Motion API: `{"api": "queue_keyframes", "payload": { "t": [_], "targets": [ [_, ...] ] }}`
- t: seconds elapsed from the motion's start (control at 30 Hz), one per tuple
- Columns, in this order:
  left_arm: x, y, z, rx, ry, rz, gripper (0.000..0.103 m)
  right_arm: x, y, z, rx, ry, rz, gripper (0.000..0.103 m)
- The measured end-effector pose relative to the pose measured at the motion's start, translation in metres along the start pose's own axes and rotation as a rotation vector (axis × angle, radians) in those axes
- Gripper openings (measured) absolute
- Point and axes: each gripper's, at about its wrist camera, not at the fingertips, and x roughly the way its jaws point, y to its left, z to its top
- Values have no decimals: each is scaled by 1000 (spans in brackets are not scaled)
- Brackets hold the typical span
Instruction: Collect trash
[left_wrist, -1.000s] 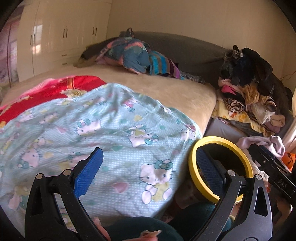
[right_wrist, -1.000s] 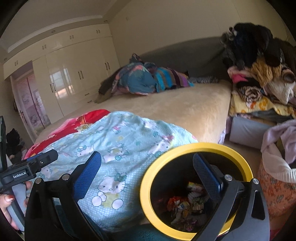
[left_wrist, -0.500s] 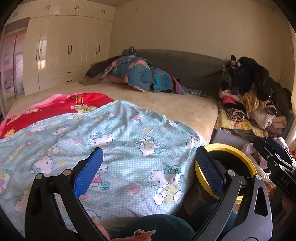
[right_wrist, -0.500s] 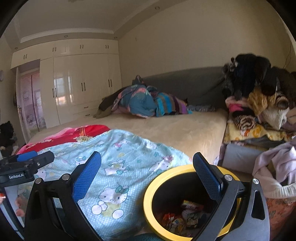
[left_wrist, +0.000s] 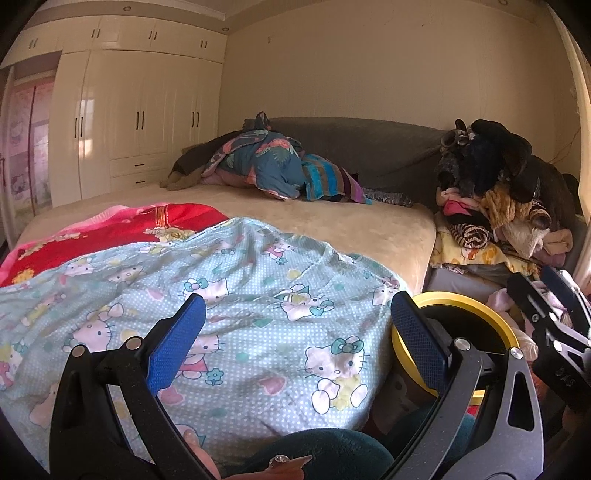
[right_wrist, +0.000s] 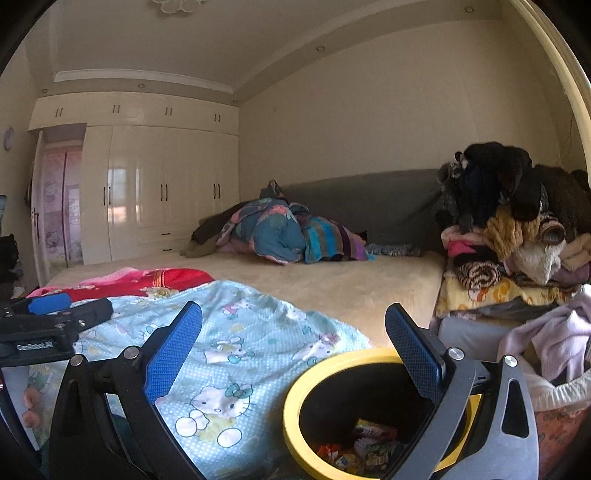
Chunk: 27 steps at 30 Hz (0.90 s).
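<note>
Although a wide bed (right_wrist: 332, 280) fills most of both views, no loose trash can be made out on it. Its near part is covered by a pale blue cartoon quilt (left_wrist: 229, 295), with a red blanket (left_wrist: 122, 229) at the far left and a bundle of bedding (right_wrist: 280, 232) against the grey headboard (right_wrist: 369, 199). At the right, a tall pile of clothes (right_wrist: 517, 229) is stacked beside the bed.

Near the bed's right corner stands the yellow-rimmed bin (right_wrist: 295, 398), and crumpled wrappers (right_wrist: 365, 443) are seen at its bottom. Such wrappers are judged to be light, thin and crackly, easily crushed and somewhat slippery; a pinch across a folded edge would be best.

The left gripper (left_wrist: 295, 343) is held with its blue pads (left_wrist: 177, 339) spread wide apart and nothing between them. The right gripper (right_wrist: 295, 350) is likewise spread and empty, just above the bin.

Any further trash may be hidden in the quilt's folds, where soft cloth could be caught along with it.
</note>
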Motion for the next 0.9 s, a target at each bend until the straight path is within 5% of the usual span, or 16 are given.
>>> {"api": "queue_keyframes", "payload": {
  "t": [0.9],
  "targets": [
    [-1,0,0,-20,2,10,92,9,-4,-5,16,31,-14,97]
  ]
}}
